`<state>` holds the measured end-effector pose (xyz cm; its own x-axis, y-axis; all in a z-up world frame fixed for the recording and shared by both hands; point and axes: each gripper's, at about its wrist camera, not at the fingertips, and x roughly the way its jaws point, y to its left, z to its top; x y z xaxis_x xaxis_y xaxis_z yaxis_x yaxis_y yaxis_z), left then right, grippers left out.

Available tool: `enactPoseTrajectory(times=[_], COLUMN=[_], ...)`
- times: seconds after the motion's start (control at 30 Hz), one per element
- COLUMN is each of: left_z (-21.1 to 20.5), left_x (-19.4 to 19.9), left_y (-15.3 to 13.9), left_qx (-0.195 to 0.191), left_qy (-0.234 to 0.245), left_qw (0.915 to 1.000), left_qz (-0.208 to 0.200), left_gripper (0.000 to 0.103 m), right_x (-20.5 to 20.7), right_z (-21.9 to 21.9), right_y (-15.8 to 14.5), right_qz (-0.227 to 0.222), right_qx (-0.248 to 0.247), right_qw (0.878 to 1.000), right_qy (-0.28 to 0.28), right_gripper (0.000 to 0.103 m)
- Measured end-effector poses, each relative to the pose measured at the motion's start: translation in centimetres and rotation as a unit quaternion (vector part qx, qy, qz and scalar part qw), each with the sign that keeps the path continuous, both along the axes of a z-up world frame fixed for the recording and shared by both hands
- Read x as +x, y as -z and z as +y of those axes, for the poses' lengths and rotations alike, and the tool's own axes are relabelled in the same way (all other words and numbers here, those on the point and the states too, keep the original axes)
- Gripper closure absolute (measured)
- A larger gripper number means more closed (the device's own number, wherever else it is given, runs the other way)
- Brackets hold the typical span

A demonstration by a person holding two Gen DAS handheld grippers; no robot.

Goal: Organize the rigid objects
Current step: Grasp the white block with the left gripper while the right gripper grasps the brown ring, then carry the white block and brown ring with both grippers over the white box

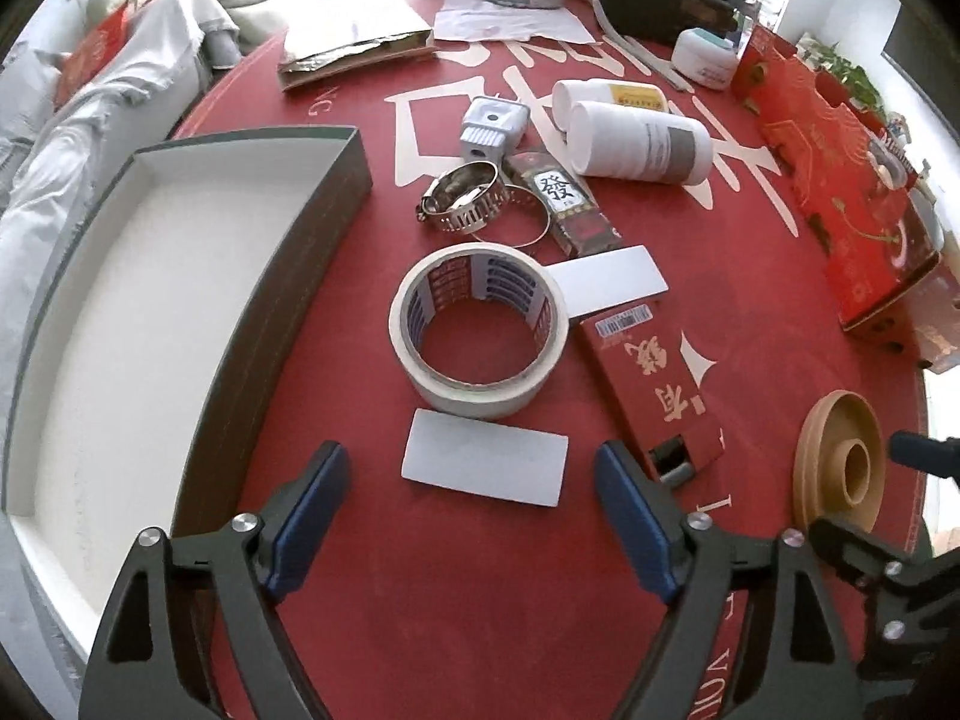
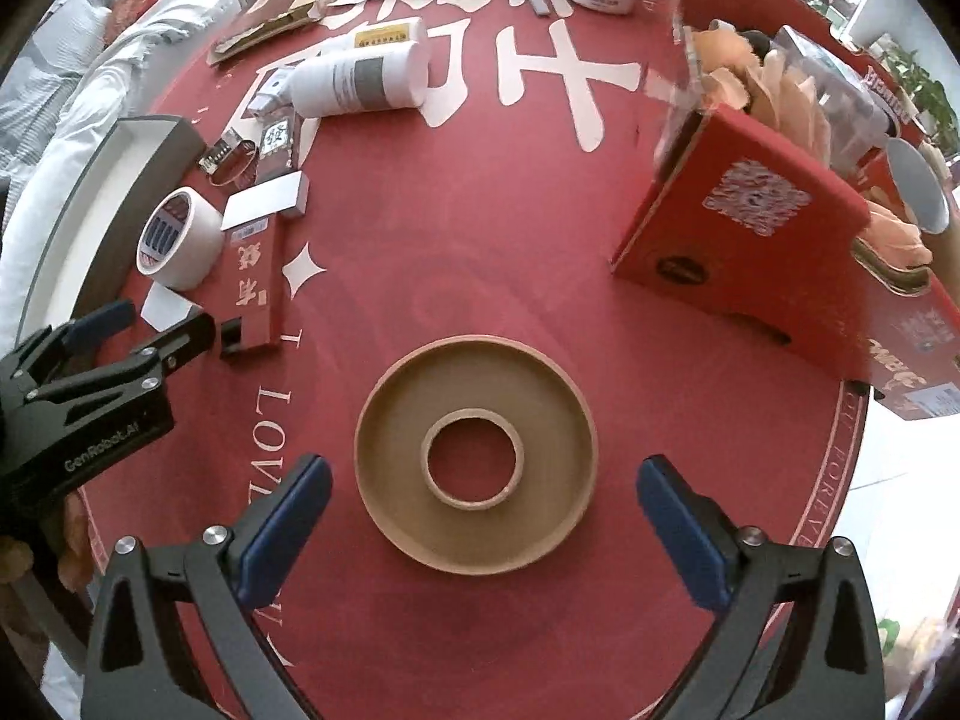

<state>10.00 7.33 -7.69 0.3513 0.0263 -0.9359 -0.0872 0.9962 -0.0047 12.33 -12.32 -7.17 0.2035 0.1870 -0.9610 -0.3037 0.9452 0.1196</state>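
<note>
Rigid objects lie scattered over the red tablecloth, and none sits in the white-lined tray at the left, so sorting looks not yet begun, with every piece left to move.

A white card lies flat on the cloth just ahead of the left gripper, roughly centred between its blue pads. The jaws stand apart, spread wider than the card, and grasp nothing. Just beyond the card stands a roll of masking tape, and touching the roll's far side is a second white card. To the right of the roll lies a long red box. Farther off are a steel hose clamp, a thin metal ring, a dark printed stick, a small silver charger and two white bottles on their sides. The tray's dark wall runs near the left finger, so a lifted card has only a short way to go.

A tan ring-shaped spool rests flat on the cloth right ahead of the right gripper, between the lines of its two fingers yet touched by neither. That gripper also stands fully released and empty. A tall red gift box stands well apart on the right.
</note>
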Motion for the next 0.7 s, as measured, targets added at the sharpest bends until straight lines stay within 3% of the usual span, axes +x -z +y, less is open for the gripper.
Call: enactPoseTrajectory(times=[0.1,0.17,0.23,0.27,0.4,0.47,0.7], left_z=[-0.2,-0.7,-1.3,-1.5,-1.8,-2.1,-3.3], left_x=[-0.2,-0.7,-1.1,-1.2,-2.6,-3.8,-7.6], left_y=[0.0,-0.4,-0.9,-0.9,-1.5,-2.8,-8.2], left_qx=[0.002,0.0,0.001,-0.005,-0.021,-0.035,-0.027], left_qy=[0.007,0.014,0.026,0.029,0.01,-0.002,-0.024], left_qw=[1.0,0.9999,0.9996,0.9995,0.9997,0.9993,0.9977], left_qz=[-0.003,-0.007,-0.011,-0.006,0.001,-0.012,-0.058], left_gripper=[0.018,0.027,0.05,0.05,0.05,0.05,0.05], right_x=[0.1,-0.4,-1.1,-1.3,-2.0,-2.8,-6.1], right_z=[0.5,1.2,1.8,1.8,0.9,-0.2,-2.5], right_y=[0.7,1.3,1.3,0.9,0.6,-0.1,-4.6], right_qz=[0.011,0.007,-0.009,-0.016,0.004,0.006,-0.034], right_qx=[0.0,-0.01,-0.029,-0.027,-0.014,0.005,0.042], right_qw=[1.0,1.0,0.999,0.999,0.999,1.0,0.998], right_qy=[-0.012,-0.024,-0.036,-0.036,-0.031,-0.022,-0.012], right_gripper=[0.001,0.0,0.008,0.015,0.015,0.015,0.015])
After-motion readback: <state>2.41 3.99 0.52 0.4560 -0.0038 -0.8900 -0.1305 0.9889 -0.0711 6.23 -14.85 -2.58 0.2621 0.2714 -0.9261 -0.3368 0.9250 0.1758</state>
